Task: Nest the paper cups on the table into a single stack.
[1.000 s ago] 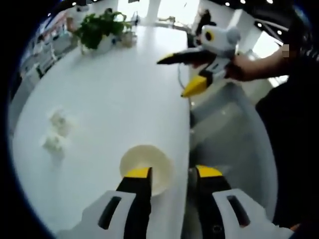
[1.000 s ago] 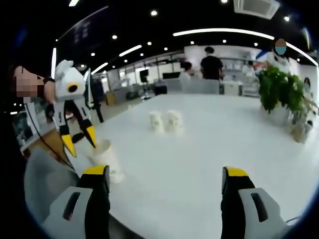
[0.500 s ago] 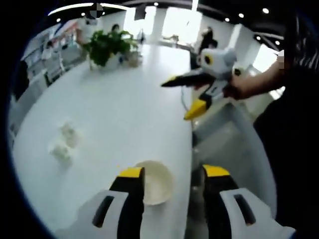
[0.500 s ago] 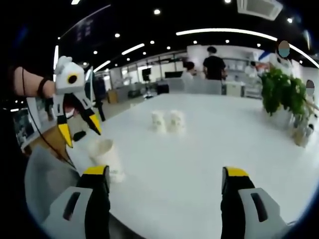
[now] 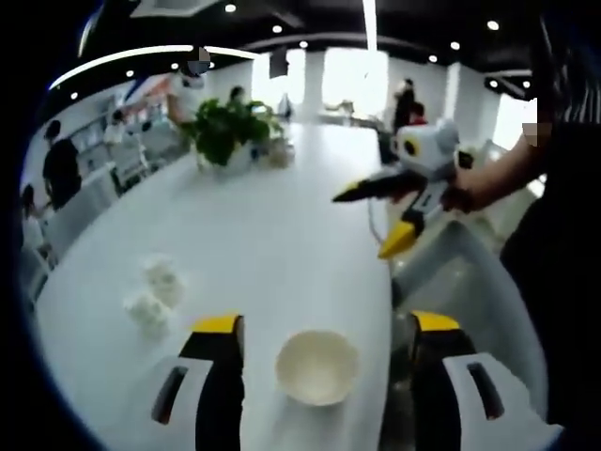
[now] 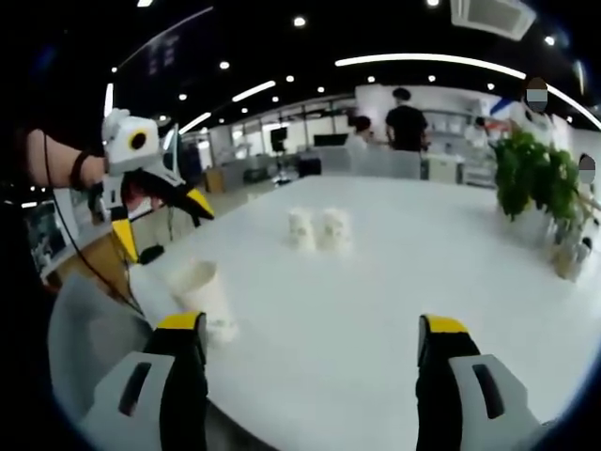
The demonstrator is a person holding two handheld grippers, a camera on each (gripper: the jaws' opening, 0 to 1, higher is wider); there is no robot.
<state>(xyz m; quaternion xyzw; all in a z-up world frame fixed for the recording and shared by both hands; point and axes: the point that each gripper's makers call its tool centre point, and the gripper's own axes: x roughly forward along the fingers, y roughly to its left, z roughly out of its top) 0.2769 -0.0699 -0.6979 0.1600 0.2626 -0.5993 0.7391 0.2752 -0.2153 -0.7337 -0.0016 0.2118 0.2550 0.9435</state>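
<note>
A white paper cup stands upright near the edge of the white surface. The left claw hangs above this cup, wide open, holding nothing. Two more cups stand farther in from it, side by side. The right claw is wide open too, and empty.

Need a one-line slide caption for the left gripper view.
Open left hand-held gripper above an upright paper cup near the white table edge; two more cups farther off.
</note>
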